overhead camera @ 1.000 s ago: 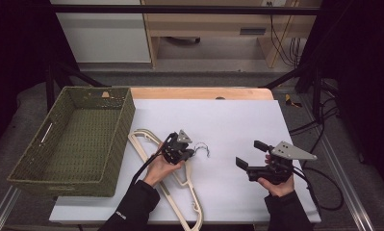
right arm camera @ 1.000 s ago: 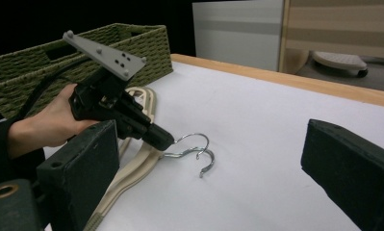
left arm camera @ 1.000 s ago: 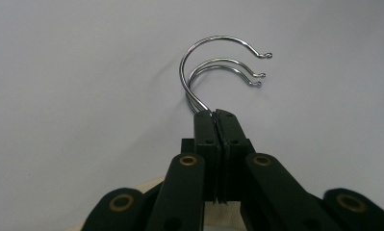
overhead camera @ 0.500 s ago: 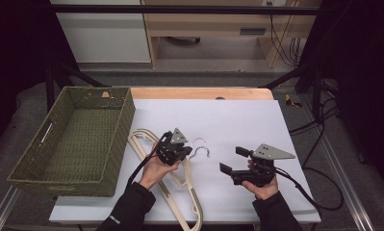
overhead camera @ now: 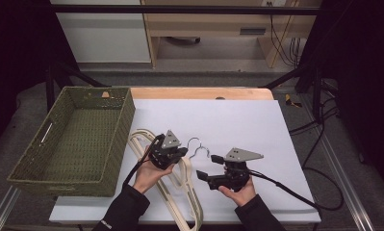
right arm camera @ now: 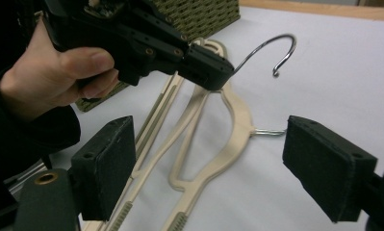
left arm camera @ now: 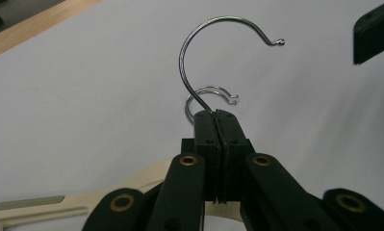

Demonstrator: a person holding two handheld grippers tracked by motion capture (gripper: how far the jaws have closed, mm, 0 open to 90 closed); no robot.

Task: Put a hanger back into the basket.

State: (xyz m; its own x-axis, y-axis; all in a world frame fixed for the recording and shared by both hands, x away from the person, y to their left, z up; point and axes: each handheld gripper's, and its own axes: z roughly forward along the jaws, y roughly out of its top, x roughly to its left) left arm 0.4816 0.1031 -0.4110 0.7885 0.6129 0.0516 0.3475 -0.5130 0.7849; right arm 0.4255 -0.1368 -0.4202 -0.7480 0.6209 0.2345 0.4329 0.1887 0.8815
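The white table carries everything, and the green woven basket at its left end serves as the landmark. Just to the right of the basket's right wall lie cream plastic hangers, stacked and running towards the near table edge.

The top hanger is raised at its neck: the left gripper, a little to the right of the basket's near corner, has its jaws pressed together on the shaft of that hanger's steel hook. In the left gripper view the hook curls up and away from the clamped pads, and a second hook lies on the table beyond it.

Farther right of the basket, past the hangers, the right gripper points back towards them. Its jaws have just been closing a little but stand wide, with nothing pressed between the pads; in the right gripper view the lower hanger's neck and hook lie beyond that gap.
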